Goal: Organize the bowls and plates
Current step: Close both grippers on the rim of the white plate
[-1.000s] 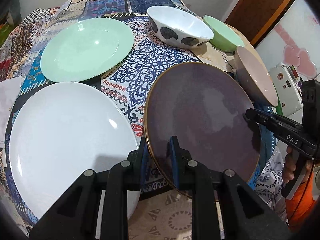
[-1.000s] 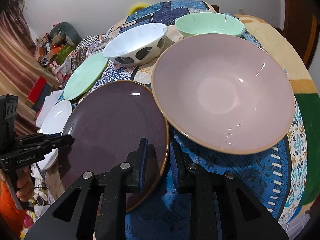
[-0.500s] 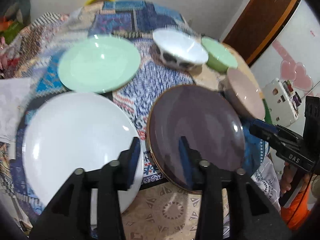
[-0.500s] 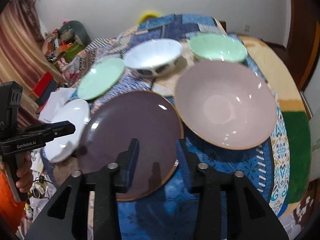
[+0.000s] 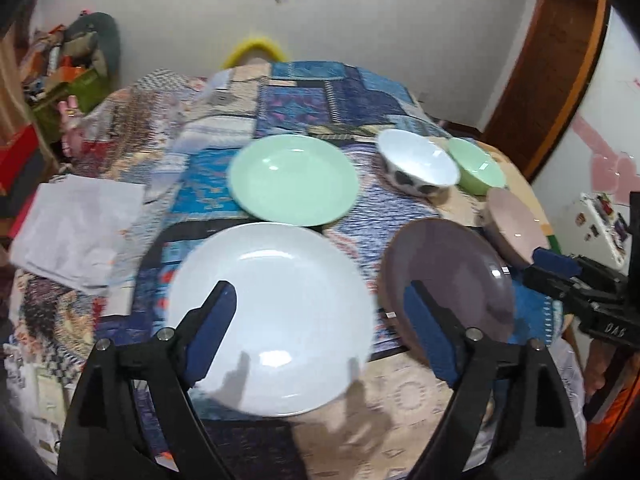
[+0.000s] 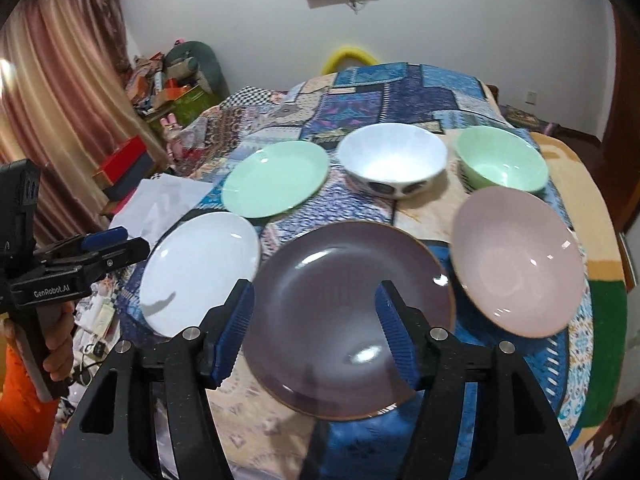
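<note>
The dark purple plate lies flat on the patterned tablecloth, between the white plate and the pink bowl. My right gripper hovers over its near rim, jaws opening, nothing pressed between the pads. My left gripper hangs over the white plate, jaws opening wide and empty, with the purple plate to its right. Farther back stand a green plate, a white bowl with dark spots and a green bowl. Each gripper shows in the other's view: left gripper, right gripper.
A white sheet lies at the table's left edge. A yellow hoop pokes up behind the far edge. Piled clutter and a curtain fill the left; a wooden door frame stands at the right.
Both grippers let go of the purple plate's rim, opened, and drew back and upward. The plate now rests flat on the cloth, and more of the table and room is in view.
</note>
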Available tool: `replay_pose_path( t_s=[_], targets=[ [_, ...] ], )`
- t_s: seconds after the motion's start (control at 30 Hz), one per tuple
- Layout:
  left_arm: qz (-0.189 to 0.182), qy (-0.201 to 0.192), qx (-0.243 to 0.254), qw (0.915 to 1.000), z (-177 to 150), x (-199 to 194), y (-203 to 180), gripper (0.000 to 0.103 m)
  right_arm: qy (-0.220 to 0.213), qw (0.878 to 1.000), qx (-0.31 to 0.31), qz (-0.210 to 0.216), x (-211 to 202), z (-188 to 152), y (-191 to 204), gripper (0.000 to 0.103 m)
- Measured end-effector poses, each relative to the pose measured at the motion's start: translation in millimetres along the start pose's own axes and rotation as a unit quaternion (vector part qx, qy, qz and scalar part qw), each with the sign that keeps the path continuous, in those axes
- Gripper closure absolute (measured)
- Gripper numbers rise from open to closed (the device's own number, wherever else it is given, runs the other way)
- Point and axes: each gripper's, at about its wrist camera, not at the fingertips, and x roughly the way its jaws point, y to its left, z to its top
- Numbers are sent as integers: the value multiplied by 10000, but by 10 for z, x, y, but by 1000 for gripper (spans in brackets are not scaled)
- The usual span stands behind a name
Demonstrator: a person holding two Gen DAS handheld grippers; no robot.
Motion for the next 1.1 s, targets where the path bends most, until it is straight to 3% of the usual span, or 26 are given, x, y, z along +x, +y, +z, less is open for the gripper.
replay_pose_path(
  t_s=[0.37, 0.77, 0.93, 1.1],
  targets=[
    [498, 217, -336, 9980, -211, 82, 616, 15, 343, 9988, -281, 198, 466, 118, 340, 43],
    [396, 691, -531, 9954, -442, 403, 1030, 15, 748, 9954, -529, 267, 1031, 230, 577, 43],
    [161, 880, -533, 9946, -495, 524, 1098, 37, 1020, 9924, -619, 303, 1319, 286, 619, 46],
    [-95, 1065, -613, 9924, -529, 606, 1142, 58, 1294, 9885, -693, 352, 1501, 313, 630, 68]
  ],
)
